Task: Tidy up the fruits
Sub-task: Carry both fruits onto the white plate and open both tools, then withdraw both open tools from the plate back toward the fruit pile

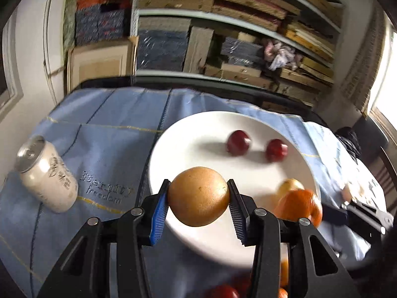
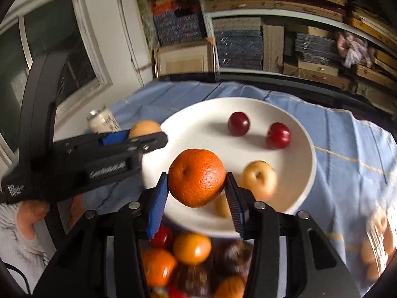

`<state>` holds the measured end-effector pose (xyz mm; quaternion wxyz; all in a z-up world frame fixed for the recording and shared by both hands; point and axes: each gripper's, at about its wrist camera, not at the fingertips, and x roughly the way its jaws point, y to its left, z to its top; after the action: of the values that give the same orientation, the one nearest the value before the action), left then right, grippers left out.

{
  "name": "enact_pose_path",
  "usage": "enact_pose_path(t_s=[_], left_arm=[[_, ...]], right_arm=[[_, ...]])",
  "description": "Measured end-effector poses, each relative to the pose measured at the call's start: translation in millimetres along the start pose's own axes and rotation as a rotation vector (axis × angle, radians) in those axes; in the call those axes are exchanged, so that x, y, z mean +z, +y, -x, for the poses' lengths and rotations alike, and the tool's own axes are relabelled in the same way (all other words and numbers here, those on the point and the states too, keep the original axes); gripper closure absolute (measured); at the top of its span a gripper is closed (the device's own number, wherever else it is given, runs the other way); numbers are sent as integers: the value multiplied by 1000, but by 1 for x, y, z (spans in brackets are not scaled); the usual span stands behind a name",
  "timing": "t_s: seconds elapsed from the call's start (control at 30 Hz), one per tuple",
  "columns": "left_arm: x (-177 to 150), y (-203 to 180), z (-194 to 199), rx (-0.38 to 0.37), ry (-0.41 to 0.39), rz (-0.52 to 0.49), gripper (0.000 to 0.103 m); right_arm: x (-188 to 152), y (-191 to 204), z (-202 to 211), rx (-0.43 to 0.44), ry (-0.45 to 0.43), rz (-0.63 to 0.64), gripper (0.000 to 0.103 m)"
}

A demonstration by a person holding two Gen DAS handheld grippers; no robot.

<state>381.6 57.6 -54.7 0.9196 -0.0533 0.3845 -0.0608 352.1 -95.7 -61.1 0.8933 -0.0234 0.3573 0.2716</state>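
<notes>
My left gripper point(image 1: 198, 198) is shut on a brown-yellow pear point(image 1: 198, 196) and holds it over the near rim of a large white plate point(image 1: 193, 134). My right gripper point(image 2: 197, 180) is shut on an orange point(image 2: 197, 177) above the plate's point(image 2: 203, 114) near edge. Two dark red plums point(image 2: 238, 123) point(image 2: 278, 135) and a yellow apple point(image 2: 260, 177) lie on the plate. The left gripper with the pear point(image 2: 144, 128) shows at the left in the right wrist view. The orange point(image 1: 300, 207) shows at the right in the left wrist view.
A pile of oranges and dark fruits point(image 2: 193, 260) sits below the plate's near edge. A white drink can point(image 1: 47, 173) stands left of the plate on the blue cloth point(image 1: 104, 124). Packed shelves point(image 1: 223, 24) rise behind the table.
</notes>
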Motion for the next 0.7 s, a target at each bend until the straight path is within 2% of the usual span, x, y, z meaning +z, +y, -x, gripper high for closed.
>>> enact_pose_path(t_s=[0.2, 0.27, 0.5, 0.53, 0.57, 0.6, 0.63, 0.7], left_arm=[[11, 1, -30, 3, 43, -31, 57], [11, 0, -35, 1, 52, -28, 57], [6, 24, -6, -28, 33, 84, 57], [4, 27, 3, -27, 20, 91, 57], [1, 30, 16, -24, 4, 97, 57], [-1, 31, 22, -26, -4, 99, 54], [-2, 31, 29, -35, -9, 99, 51], [-4, 27, 42, -57, -22, 96, 47]], right_arm=[[6, 1, -32, 1, 54, 44, 57], [7, -2, -29, -8, 34, 44, 45], [-4, -10, 20, -10, -29, 28, 43], [-7, -12, 31, -8, -46, 14, 36], [-11, -15, 43, -3, -65, -6, 24], [-17, -18, 54, 7, -88, -32, 19], [-22, -21, 64, 17, -106, -57, 15], [-36, -24, 81, 46, -112, -97, 15]])
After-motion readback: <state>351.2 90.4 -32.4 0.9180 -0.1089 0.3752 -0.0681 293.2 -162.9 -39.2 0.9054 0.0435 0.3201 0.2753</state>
